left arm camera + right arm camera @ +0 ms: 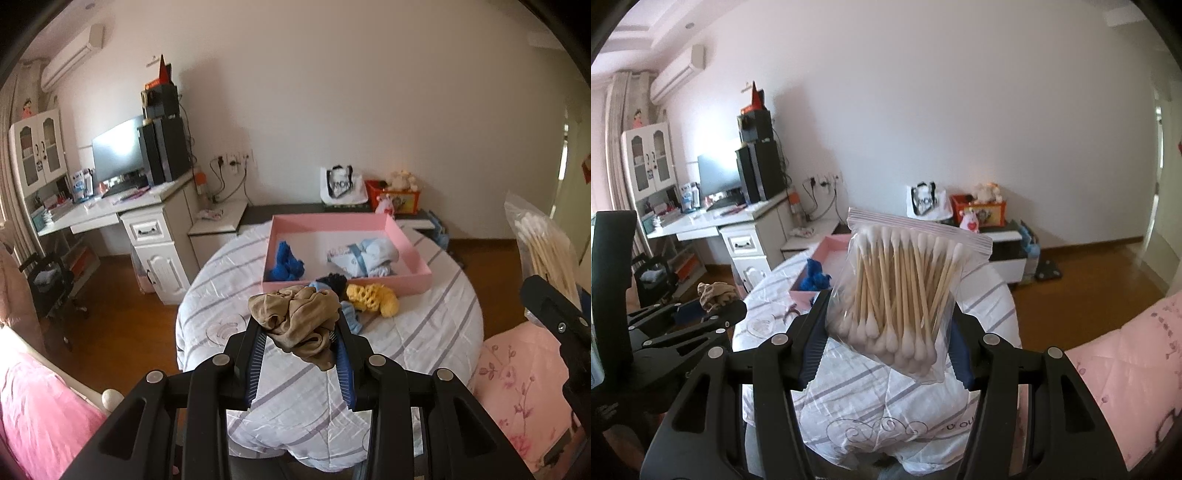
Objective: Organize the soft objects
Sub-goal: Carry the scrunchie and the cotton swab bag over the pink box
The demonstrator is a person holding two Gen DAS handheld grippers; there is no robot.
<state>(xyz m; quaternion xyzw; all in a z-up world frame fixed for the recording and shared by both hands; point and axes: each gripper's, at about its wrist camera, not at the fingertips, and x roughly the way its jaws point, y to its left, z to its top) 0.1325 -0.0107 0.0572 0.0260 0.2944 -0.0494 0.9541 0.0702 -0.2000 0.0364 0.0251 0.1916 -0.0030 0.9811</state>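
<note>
The tan cloth [295, 321], a crumpled soft bundle, is clamped between the fingers [255, 347] of the left gripper [299, 332], held in the air above a round table draped in a white quilt with grey stripes [424, 325]. In the left wrist view, an open pink box [406, 236] sits on the far half of that quilt. Inside it lie a blue knitted item [286, 262] at the left and a pale blue and white bundle [369, 256] at the right. Just in front of the box's near wall rest a yellow knitted piece [373, 297] and a dark and light blue piece [334, 282], partly hidden behind the tan cloth. Beyond the table stand a white desk [110, 210] with a monitor [118, 151] and black speakers, a low dark bench carrying a white bag [341, 186] and a red box [399, 197], a plain wall and a brown wooden floor. A pink floral cover [517, 369] lies at the right, and the right gripper's black frame shows at the right edge with its clear bag.

In the right wrist view, the right gripper [888, 332] holds a bag of cotton swabs [905, 291] upright between its fingers [812, 350], zip seal on top, at a medium spread. It hangs over the near edge of the same quilted table. At the left the left gripper [716, 306] appears side on, level with it, the tan cloth in its tips. The pink box corner and blue knitted item show behind the bag.
</note>
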